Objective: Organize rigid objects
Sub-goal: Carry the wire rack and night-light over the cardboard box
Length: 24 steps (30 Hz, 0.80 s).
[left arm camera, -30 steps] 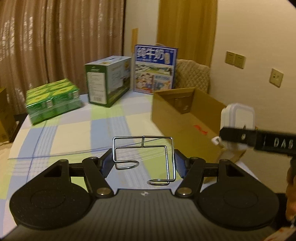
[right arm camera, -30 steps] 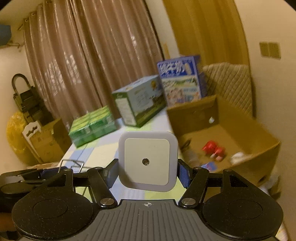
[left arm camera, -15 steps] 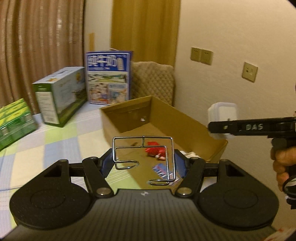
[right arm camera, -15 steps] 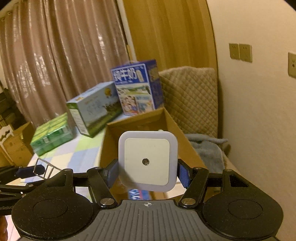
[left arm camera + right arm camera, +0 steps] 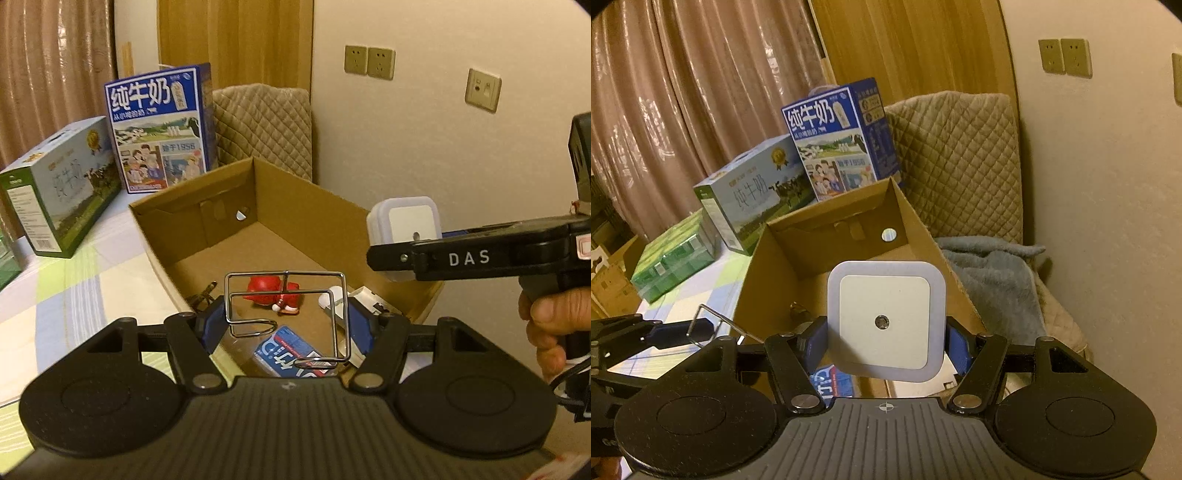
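**Both grippers arrive over the cardboard box, loads still in hand**

A second ago my left gripper (image 5: 286, 325) looked out over the checked desk (image 5: 74, 280) with the cardboard box (image 5: 295, 206) off to the right; now the open box fills the middle of its view, and the green pack that lay far left has slid almost out of frame. The bent wire frame (image 5: 286, 299) is unchanged, clamped between the blue pads, a silver rod folded into square loops with a hook at each lower end, hanging above the near end of the box. Below it, on the box floor, lie a red toy figure (image 5: 273, 291), a blue-and-white packet (image 5: 288, 350) and a white piece (image 5: 340, 299). To the right, my right gripper (image 5: 884, 341) has also swung in from the desk side to the box's near right corner. It grips a white night light (image 5: 884, 321), a rounded square with a paler border and a small round sensor at its centre, held upright over the box's near end. My hand (image 5: 546, 321) wraps the handle at far right.
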Tool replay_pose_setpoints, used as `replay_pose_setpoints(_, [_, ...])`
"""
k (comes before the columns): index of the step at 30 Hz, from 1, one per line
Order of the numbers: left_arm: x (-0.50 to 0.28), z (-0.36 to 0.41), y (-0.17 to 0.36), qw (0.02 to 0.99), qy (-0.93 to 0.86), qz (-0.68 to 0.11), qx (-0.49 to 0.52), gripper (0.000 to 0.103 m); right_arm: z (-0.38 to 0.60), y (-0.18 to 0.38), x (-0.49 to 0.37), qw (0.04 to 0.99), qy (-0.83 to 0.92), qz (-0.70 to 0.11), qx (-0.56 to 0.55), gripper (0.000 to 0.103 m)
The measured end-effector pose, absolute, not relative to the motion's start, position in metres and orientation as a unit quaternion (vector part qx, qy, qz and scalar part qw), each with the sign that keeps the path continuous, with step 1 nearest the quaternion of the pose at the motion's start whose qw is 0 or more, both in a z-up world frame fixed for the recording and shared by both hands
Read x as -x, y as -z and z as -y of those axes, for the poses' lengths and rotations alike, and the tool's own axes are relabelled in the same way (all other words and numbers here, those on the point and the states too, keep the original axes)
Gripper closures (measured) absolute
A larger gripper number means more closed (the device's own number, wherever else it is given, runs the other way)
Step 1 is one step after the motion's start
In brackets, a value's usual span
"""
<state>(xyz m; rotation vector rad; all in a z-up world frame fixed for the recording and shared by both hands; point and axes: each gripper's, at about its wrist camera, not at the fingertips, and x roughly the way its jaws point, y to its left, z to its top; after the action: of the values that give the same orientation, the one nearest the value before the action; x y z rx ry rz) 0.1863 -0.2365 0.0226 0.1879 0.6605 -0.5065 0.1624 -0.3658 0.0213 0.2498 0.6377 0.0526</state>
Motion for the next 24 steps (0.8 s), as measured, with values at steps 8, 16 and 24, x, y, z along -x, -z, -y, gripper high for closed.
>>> replay_pose_setpoints(8, [-0.197, 0.247, -0.012, 0.905, 0.250, -0.329, -0.100, 0.041, 0.371, -0.014, -0.173, 0.937, -0.034, -0.326, -0.122, 0.041])
replay_pose_setpoints(16, [-0.204, 0.249, -0.005, 0.901, 0.256, -0.333, -0.114, 0.041, 0.370, -0.011, -0.180, 0.934, -0.039, -0.336, -0.115, 0.041])
replay_pose_setpoints(24, [-0.210, 0.246, 0.001, 0.898, 0.258, -0.334, -0.124, 0.040, 0.367, -0.002, -0.191, 0.928, -0.046, -0.351, -0.112, 0.041])
